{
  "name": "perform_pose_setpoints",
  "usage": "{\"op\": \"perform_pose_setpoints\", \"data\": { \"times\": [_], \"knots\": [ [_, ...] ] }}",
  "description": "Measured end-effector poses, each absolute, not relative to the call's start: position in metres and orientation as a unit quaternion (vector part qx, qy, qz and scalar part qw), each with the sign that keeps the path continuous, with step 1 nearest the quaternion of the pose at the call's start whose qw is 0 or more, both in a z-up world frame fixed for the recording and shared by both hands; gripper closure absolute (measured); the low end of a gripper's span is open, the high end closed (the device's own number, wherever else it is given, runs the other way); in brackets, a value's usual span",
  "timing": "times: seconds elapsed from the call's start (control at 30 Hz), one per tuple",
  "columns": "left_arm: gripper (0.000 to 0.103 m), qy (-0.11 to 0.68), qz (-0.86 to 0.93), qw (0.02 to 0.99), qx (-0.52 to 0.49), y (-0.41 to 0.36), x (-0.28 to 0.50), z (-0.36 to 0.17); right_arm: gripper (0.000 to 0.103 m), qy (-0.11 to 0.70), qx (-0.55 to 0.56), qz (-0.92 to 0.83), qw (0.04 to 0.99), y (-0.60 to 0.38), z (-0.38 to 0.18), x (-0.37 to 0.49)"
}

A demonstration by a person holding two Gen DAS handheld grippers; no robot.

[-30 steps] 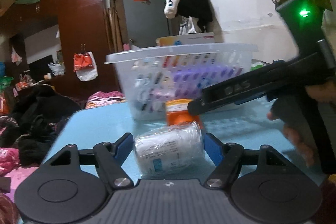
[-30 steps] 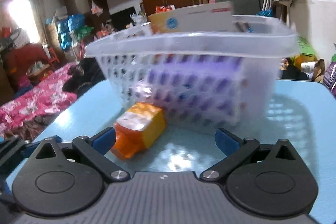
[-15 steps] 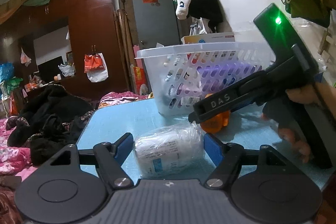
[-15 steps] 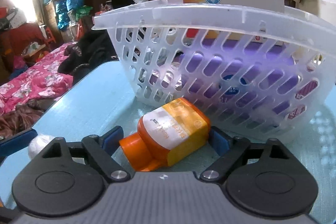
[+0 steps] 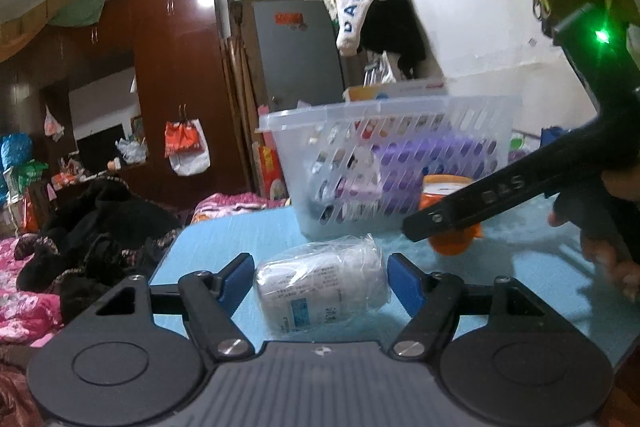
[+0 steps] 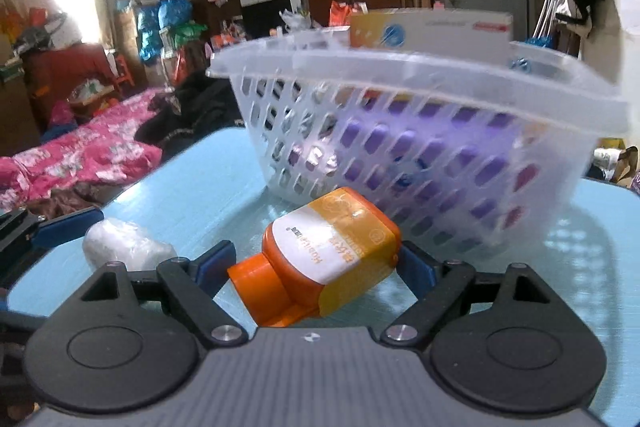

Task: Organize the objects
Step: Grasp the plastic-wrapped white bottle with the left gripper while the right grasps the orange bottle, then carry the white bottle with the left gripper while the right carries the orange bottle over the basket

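A white bottle wrapped in clear plastic [image 5: 320,287] lies on its side between the blue pads of my left gripper [image 5: 320,275], which is shut on it just over the blue table [image 5: 236,235]. My right gripper [image 6: 316,263] is shut on an orange bottle with a white label [image 6: 328,255], one pad at its cap and the other at its base corner. In the left wrist view that orange bottle [image 5: 446,187] shows behind a black finger [image 5: 480,203] of the right gripper. A white slotted basket [image 6: 400,67] with boxes and purple packs stands right behind.
The basket [image 5: 384,115] takes up the table's far side. A hand [image 5: 608,255] holds the right gripper's handle. Beyond the table's left edge lie dark clothes [image 5: 100,227] and a pink floral blanket [image 6: 80,163]. Brown wardrobes line the back wall.
The right gripper's jaws came in around the orange bottle and closed onto it; the bottle now sits tilted between the pads. The left gripper kept the wrapped bottle while its view swung left.
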State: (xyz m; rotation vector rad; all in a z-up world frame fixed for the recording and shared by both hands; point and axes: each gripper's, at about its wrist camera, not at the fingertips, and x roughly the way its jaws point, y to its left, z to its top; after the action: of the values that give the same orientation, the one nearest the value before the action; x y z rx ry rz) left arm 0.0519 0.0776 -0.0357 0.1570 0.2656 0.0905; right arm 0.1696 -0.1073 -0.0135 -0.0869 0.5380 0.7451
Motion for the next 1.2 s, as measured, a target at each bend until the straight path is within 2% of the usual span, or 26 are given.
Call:
{"op": "perform_pose_setpoints", "data": {
  "times": [0.23, 0.37, 0.53, 0.63, 0.93, 1.2],
  "knots": [
    [0.027, 0.085, 0.027, 0.994, 0.055, 0.072, 0.037, -0.012, 0.014, 0.216, -0.005, 0.374, 0.902, -0.159, 0.016, 0.155],
    [0.027, 0.06, 0.002, 0.997, 0.052, 0.064, 0.042, 0.018, 0.014, 0.183, 0.008, 0.368, 0.912, -0.178, 0.054, 0.157],
    [0.027, 0.036, -0.01, 0.997, 0.06, 0.051, 0.076, 0.071, 0.014, 0.157, 0.0, 0.333, 0.93, -0.168, 0.104, 0.187],
    [0.027, 0.056, -0.014, 0.997, 0.048, 0.049, 0.12, 0.096, 0.014, 0.164, -0.011, 0.309, 0.937, -0.154, 0.117, 0.215],
    [0.027, 0.151, -0.019, 0.988, 0.004, 0.062, 0.215, 0.102, 0.014, 0.226, -0.053, 0.264, 0.936, -0.127, 0.092, 0.26],
    [0.027, 0.163, -0.024, 0.986, 0.008, 0.062, 0.22, 0.09, 0.014, 0.242, -0.049, 0.266, 0.932, -0.131, 0.083, 0.26]
  ]
}}
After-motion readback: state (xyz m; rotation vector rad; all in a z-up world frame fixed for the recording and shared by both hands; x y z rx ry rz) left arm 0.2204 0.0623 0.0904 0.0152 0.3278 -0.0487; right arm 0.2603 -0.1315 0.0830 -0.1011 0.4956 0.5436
